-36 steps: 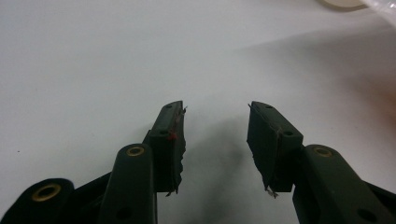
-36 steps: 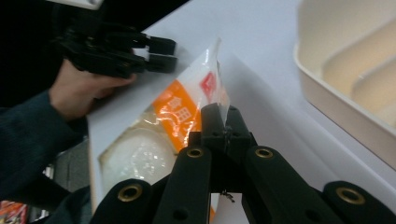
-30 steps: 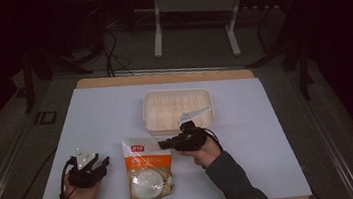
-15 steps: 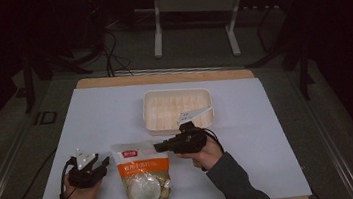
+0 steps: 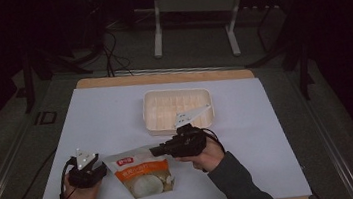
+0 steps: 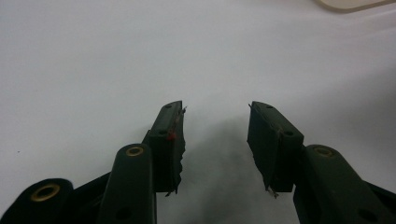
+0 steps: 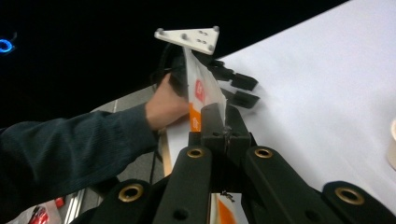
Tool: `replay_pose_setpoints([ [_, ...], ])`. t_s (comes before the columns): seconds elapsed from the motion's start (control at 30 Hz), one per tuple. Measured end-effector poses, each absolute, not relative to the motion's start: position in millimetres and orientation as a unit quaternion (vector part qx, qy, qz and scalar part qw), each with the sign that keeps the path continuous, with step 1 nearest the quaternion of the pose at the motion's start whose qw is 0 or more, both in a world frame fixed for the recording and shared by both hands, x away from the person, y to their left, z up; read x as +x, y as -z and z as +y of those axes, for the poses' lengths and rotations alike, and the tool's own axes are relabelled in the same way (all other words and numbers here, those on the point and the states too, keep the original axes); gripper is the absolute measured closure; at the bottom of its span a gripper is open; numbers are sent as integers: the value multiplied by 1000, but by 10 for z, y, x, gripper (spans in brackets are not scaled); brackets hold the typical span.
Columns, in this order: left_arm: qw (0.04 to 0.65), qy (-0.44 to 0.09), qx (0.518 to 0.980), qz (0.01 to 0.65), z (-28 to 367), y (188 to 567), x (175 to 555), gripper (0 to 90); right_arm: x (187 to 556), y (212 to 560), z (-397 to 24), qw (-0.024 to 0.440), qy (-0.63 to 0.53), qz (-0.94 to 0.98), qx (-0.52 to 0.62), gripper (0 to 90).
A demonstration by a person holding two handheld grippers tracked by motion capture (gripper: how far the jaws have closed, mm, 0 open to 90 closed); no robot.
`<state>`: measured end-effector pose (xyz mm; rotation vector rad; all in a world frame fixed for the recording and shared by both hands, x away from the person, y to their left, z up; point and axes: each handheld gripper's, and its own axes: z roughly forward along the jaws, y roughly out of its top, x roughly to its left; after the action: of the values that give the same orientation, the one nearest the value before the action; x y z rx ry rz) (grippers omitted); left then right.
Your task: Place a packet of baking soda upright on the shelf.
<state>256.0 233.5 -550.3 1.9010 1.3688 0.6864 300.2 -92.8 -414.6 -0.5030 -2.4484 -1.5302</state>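
The right gripper (image 5: pixel 162 149) is clamped on the top edge of the one pouch (image 5: pixel 142 176), which lies on the table (image 5: pixel 106 117) near the one tray (image 5: pixel 178 110). The left gripper (image 6: pixel 215 135) gapes, empty. The thin edge could slip out if tugged.

lab – dim room | white-covered table (image 5: pixel 106 117) | metal stand legs (image 5: pixel 191 22) – floor cables (image 5: pixel 108 47)
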Motion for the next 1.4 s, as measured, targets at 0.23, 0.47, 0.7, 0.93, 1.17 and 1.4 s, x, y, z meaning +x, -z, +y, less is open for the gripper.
replay_pose_setpoints([
  [0.23, 344, -264, 731, 527, 2335, 5502, 2559, 554, 2977, 4059, -952, 103, 522, -831, -164, 900],
  [0.47, 344, -264, 731, 527, 2336, 5503, 2561, 551, 3008, 4010, -1034, 87, 533, -822, -182, 900],
  [0.7, 343, -264, 731, 527, 2335, 5503, 2561, 551, 3080, 4009, -1156, 82, 538, -813, -206, 900],
  [0.93, 345, -264, 730, 528, 2336, 5504, 2561, 550, 3119, 3979, -1251, 76, 542, -808, -218, 900],
  [1.17, 345, -264, 730, 528, 2336, 5503, 2560, 550, 3142, 3943, -1339, 68, 549, -800, -232, 900],
  [1.4, 345, -264, 730, 528, 2337, 5502, 2560, 549, 3170, 3914, -1408, 62, 553, -795, -242, 900],
])
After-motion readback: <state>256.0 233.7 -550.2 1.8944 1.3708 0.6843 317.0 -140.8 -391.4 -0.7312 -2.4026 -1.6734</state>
